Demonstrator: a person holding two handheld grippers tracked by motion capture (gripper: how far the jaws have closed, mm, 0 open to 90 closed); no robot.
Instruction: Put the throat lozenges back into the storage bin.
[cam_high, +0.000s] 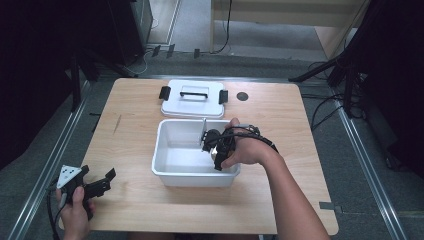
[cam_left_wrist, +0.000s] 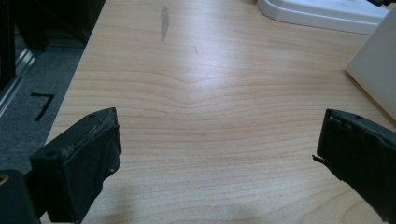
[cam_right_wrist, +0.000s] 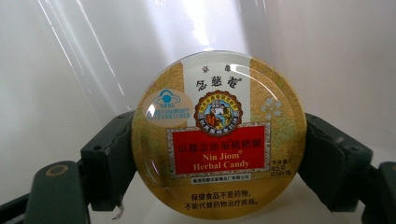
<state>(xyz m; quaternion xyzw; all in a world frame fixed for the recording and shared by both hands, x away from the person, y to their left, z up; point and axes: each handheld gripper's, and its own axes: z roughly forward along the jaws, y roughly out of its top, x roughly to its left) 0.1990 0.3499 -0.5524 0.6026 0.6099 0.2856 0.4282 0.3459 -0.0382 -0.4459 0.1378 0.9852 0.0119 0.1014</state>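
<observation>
A round gold tin (cam_right_wrist: 218, 135) with a red label reading Nin Jiom Herbal Candy stands on edge between the two black jaws of my right gripper (cam_right_wrist: 219, 144), which is shut on its rim. That right gripper (cam_high: 216, 150) reaches down inside the white plastic bin (cam_high: 195, 179) at the middle of the table, near its right wall. White bin walls lie behind the tin. My left gripper (cam_high: 106, 181) rests low over the table's near left corner. Its jaws stand wide apart in the left gripper view, with bare wood between them (cam_left_wrist: 219, 128).
The bin's white lid (cam_high: 192, 100) with a black handle and black clips lies flat behind the bin. A small dark round spot (cam_high: 242, 96) marks the wooden table (cam_high: 135, 150) to the lid's right. Cables and dark stands line the floor around it.
</observation>
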